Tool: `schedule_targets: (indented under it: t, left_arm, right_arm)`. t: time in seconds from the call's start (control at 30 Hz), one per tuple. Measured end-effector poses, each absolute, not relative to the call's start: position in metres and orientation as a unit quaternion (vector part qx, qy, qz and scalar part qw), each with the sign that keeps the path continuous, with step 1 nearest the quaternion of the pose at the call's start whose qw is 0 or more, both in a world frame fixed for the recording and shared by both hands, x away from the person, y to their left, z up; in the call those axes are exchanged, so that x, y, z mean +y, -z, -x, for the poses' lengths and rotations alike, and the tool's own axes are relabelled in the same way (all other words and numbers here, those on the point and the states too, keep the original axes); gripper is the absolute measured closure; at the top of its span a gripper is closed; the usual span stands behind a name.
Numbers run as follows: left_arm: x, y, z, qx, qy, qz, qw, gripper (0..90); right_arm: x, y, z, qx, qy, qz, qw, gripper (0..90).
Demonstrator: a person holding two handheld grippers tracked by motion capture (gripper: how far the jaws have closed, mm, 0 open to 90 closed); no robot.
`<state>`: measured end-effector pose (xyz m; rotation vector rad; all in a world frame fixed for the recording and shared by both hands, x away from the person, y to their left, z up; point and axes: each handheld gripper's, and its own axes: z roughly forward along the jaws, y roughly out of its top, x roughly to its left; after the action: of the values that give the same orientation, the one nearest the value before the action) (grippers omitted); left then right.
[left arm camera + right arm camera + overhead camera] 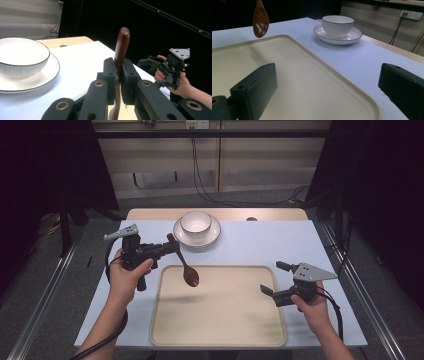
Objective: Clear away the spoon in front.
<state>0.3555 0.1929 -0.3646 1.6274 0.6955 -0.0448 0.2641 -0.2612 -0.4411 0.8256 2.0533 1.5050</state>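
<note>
While held aloft, spoon [186, 266] above tray [218, 330] edge.

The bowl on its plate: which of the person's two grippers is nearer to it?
Left. The left gripper, shut on the spoon, is just beside the bowl. The right gripper sits open at the tray's right edge, farther off.

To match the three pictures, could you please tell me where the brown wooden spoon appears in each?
High view: brown wooden spoon left of centre, over the beige tray.
Left gripper view: handle upright at centre.
Right gripper view: its bowl hangs top left.
Shared landmark: white ribbed bowl on its saucer.
</note>
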Motion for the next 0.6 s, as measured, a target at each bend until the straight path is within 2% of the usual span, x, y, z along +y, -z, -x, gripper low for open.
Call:
schedule_targets:
  t: [0.6]
  left_arm:
    - [0.185, 0.384, -0.345, 0.302, 0.044, -0.718, 0.626, 84.0]
  right_arm:
    - [-0.262, 0.441, -0.264, 0.746, -0.548, -0.299, 0.232, 1.8]
